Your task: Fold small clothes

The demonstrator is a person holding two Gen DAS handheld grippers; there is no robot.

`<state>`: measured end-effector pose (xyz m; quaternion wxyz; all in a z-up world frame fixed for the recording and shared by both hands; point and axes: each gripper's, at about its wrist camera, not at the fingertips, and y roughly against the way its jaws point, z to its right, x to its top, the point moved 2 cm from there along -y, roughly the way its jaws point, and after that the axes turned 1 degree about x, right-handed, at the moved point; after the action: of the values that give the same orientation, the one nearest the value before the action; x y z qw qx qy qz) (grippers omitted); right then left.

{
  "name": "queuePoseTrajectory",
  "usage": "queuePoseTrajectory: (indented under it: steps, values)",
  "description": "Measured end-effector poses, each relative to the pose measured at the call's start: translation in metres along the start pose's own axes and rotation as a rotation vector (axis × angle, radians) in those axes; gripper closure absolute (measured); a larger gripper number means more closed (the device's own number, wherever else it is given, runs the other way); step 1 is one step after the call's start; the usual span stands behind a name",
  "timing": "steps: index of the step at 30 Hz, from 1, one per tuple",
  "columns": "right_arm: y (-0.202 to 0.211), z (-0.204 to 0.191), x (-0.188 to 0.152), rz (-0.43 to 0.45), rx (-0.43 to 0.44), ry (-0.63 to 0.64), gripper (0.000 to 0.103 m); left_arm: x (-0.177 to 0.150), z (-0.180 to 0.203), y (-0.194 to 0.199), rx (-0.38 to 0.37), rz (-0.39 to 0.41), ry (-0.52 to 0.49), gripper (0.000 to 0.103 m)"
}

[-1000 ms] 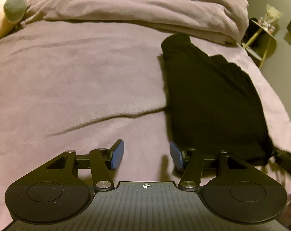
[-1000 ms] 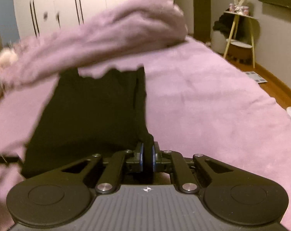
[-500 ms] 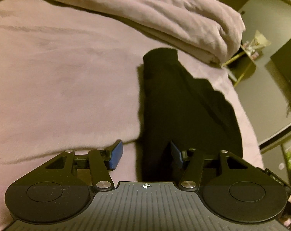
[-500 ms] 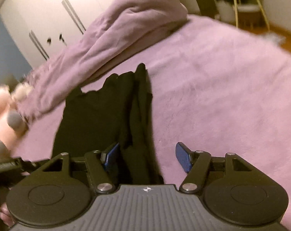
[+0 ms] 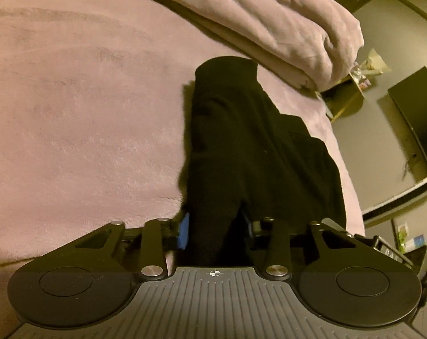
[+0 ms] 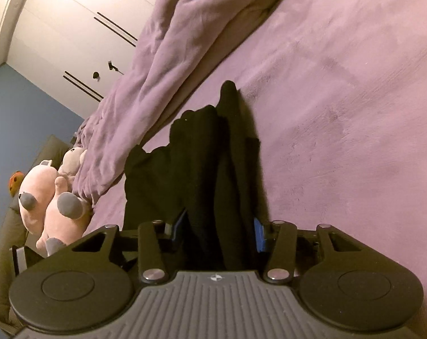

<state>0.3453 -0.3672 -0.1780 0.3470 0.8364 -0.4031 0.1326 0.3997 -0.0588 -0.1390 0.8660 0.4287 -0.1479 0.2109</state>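
I see left gripper (image 5: 217,230) with its jaws spread, black garment (image 5: 241,152) bunched between the pads – not clamped. Right gripper (image 6: 217,230) likewise. Garment runs ahead across purple bedspread (image 6: 340,107) – rolled duvet (image 5: 270,22) beyond.

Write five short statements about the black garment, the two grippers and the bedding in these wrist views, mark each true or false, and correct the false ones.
1. The black fabric garment lies on the purple plush bedspread. True.
2. The left gripper has black cloth between its blue-padded fingers. True.
3. The right gripper hangs over bare bedspread, away from the garment. False: black cloth fills the gap between its fingers too.
4. A pink plush toy with grey feet lies at the left of the right wrist view. True.
5. The bunched purple duvet covers the whole garment. False: it lies beyond the garment's far end, and the garment shows in full.
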Motion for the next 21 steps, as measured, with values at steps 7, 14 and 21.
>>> queuePoseTrajectory:
  steps: [7,14,21]
  values:
    - [-0.002,-0.002,0.000,0.001,0.013,-0.043,0.077,0.000,0.021,0.018,0.047,0.021,-0.112,0.079]
    - [0.007,-0.036,-0.003,-0.006,0.037,-0.018,0.079,0.000,0.036,0.069,0.050,0.063,-0.171,0.080]
    - [0.013,-0.089,-0.055,-0.101,0.094,0.065,0.080,-0.034,0.003,0.151,0.139,0.072,-0.179,0.080]
